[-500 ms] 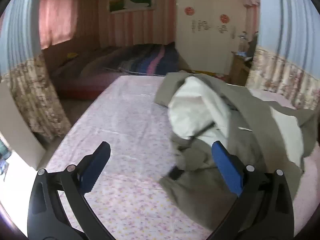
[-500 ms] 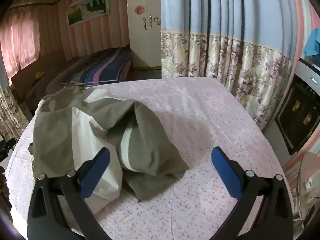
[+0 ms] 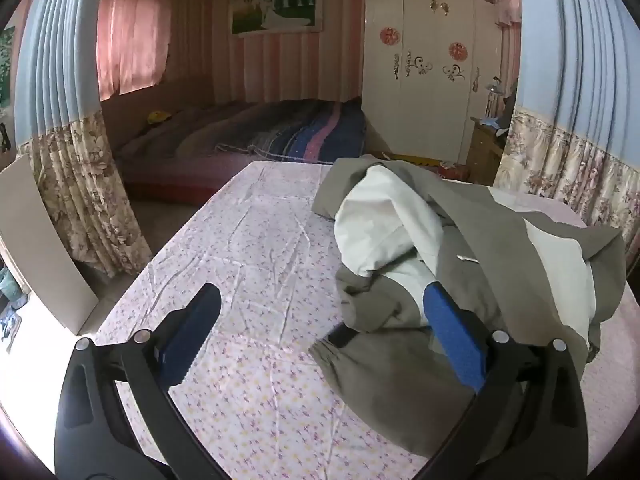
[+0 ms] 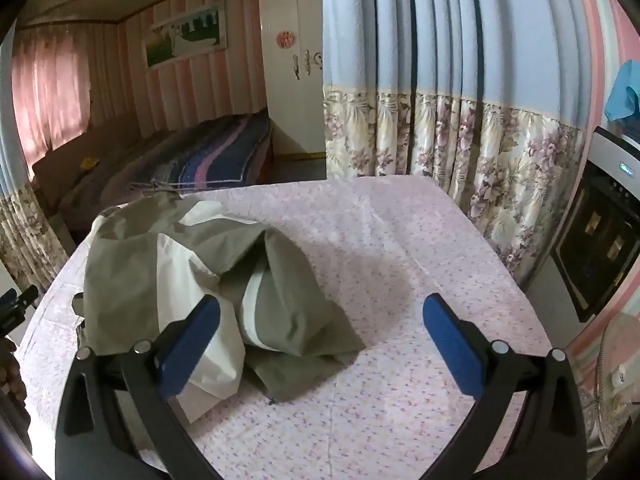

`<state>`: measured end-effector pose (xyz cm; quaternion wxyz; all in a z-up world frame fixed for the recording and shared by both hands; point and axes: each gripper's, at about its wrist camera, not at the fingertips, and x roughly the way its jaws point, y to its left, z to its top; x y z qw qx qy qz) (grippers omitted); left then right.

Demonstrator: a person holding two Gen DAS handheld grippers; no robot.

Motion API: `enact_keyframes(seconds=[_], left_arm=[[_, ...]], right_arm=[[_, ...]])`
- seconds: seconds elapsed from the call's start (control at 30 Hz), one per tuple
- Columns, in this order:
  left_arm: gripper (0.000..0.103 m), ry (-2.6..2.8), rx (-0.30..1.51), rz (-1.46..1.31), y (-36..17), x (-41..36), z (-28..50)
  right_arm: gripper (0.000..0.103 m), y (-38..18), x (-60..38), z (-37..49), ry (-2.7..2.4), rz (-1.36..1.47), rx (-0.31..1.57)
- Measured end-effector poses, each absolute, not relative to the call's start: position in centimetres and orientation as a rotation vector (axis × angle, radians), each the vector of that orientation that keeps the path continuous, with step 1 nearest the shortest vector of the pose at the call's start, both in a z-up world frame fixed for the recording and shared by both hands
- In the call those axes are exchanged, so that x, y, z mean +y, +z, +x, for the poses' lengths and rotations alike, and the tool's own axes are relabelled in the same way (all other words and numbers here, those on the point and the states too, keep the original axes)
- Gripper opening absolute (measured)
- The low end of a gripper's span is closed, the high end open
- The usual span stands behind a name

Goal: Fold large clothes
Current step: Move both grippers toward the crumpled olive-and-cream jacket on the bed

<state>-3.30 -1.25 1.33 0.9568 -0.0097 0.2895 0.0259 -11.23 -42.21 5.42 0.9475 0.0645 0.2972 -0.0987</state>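
Tilting downward, both claws [image 3: 320,312] [image 4: 320,312] agape

The garment [image 3: 460,280] is heaped on the table [image 3: 260,248], toward its left side in the right wrist view. A bed [image 4: 192,164] is located behind the table, curtains [image 4: 460,140] to its right.

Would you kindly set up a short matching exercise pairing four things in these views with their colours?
Things:
1. garment
2. gripper pads
3. tablecloth
4. wardrobe

Colours:
a. blue
b. white with red round decorations
c. olive green with a cream lining
d. pale pink with small flowers

Pairs: 1-c, 2-a, 3-d, 4-b
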Motion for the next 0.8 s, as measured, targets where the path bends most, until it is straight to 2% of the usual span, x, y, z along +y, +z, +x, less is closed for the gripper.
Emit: enact_keyframes(seconds=[0.43,0.8], left_arm=[[0.100,0.112,0.623,0.052,1.3,-5.7,-3.3],[0.100,0.123,0.561,0.040,1.6,-3.6,-1.8]], right_arm=[[0.101,3.0,-46.4,-10.6,-0.171,0.195,0.596],[0.101,2.0,-45.8,-9.2,-0.190,0.187,0.622]])
